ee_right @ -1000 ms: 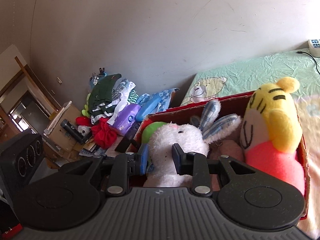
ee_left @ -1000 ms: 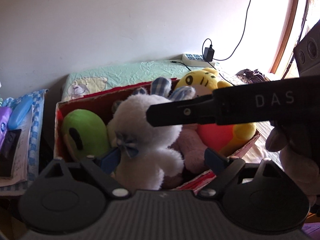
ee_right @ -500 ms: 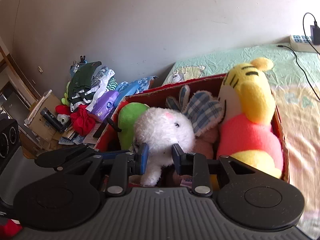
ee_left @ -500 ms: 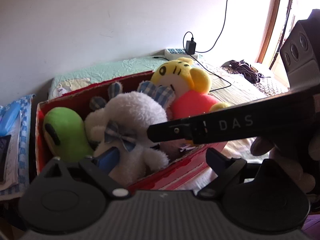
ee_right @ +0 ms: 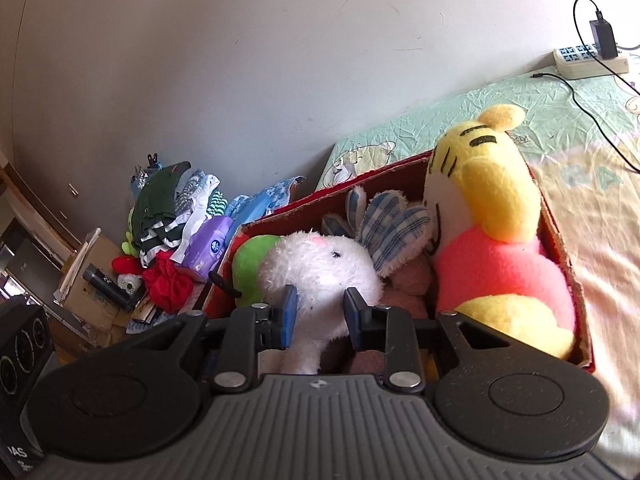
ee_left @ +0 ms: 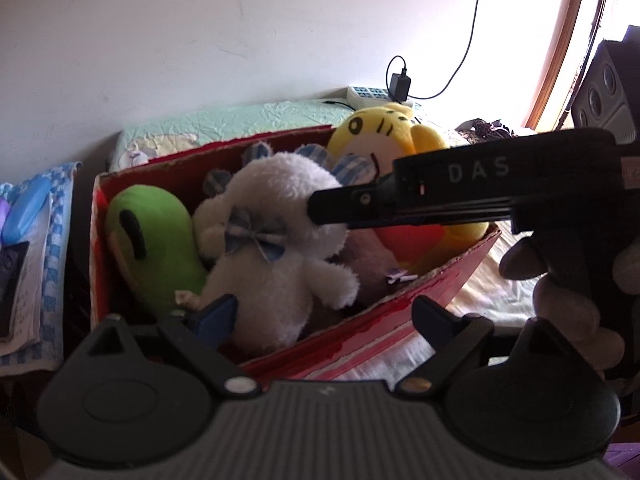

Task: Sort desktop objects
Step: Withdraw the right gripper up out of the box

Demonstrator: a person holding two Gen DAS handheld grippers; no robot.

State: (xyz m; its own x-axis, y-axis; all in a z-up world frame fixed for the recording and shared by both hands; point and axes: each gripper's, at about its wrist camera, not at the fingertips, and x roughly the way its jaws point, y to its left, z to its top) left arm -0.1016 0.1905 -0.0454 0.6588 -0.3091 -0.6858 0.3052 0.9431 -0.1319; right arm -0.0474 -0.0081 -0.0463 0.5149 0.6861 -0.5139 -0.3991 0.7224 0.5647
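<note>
A red cardboard box (ee_left: 400, 320) (ee_right: 568, 280) on the bed holds several plush toys: a white rabbit (ee_left: 280, 248) (ee_right: 320, 272) with blue checked ears, a green toy (ee_left: 156, 240) (ee_right: 252, 260), and a yellow and pink tiger (ee_left: 392, 136) (ee_right: 496, 216). My right gripper (ee_right: 317, 312) is shut on the white rabbit, pinching its fur near the head, and reaches across the left wrist view (ee_left: 320, 206). My left gripper (ee_left: 324, 316) is open and empty at the box's near edge, with the rabbit's legs between its fingers.
A power strip (ee_left: 376, 96) (ee_right: 588, 60) with charger and cable lies on the green sheet by the wall. Clothes, a purple pack (ee_right: 208, 248) and a cardboard box are piled left of the bed. A black speaker (ee_left: 608, 88) stands at the right.
Both grippers pulled back and up from the box, so more of it shows. The right gripper stays shut on the white rabbit, which sits slightly higher in the box.
</note>
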